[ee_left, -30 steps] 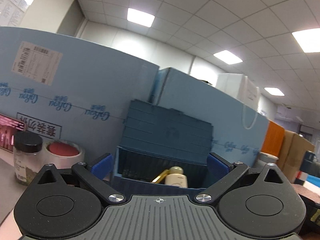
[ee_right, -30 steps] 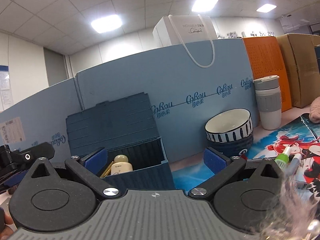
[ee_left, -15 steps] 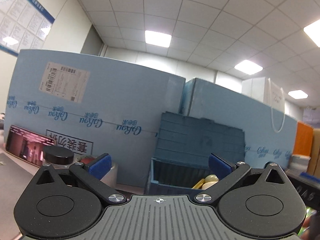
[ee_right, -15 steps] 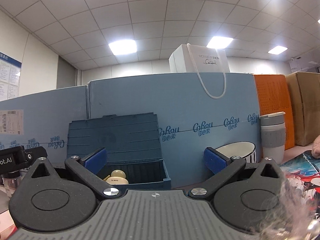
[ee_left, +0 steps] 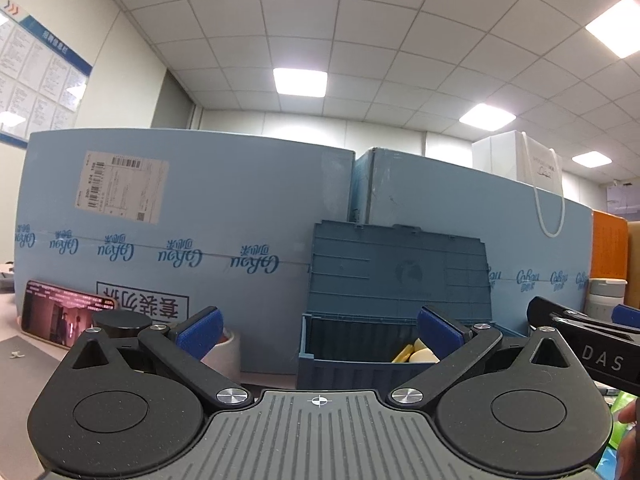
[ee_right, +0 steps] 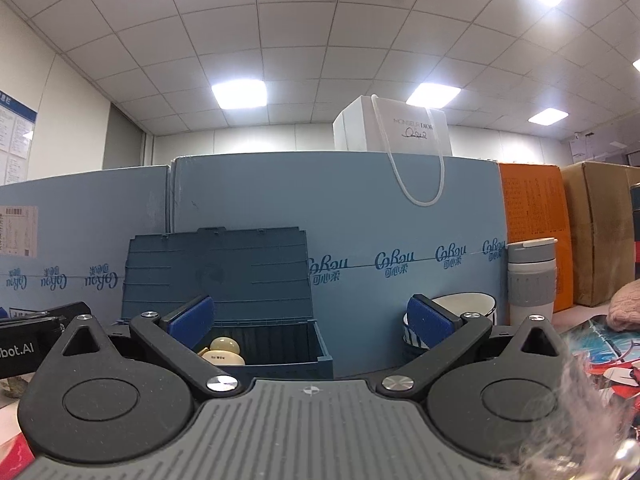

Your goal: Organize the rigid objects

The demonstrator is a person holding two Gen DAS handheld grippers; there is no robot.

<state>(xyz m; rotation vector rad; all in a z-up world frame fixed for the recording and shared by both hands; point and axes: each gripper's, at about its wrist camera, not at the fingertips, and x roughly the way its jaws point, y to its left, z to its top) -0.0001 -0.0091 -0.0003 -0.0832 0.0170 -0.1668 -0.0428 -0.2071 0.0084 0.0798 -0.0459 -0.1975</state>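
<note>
Both the left gripper and right gripper hover wide-jawed and empty before the open dark-blue ribbed plastic crate holding cream bottles, so the next item apparently awaits picking.

Both wrist views sit low near the desk, tilted up so ceiling panels fill the top. The left view faces the blue storage box from its left; the right view faces it from its right. Both share the box and the blue panels behind it.
</note>
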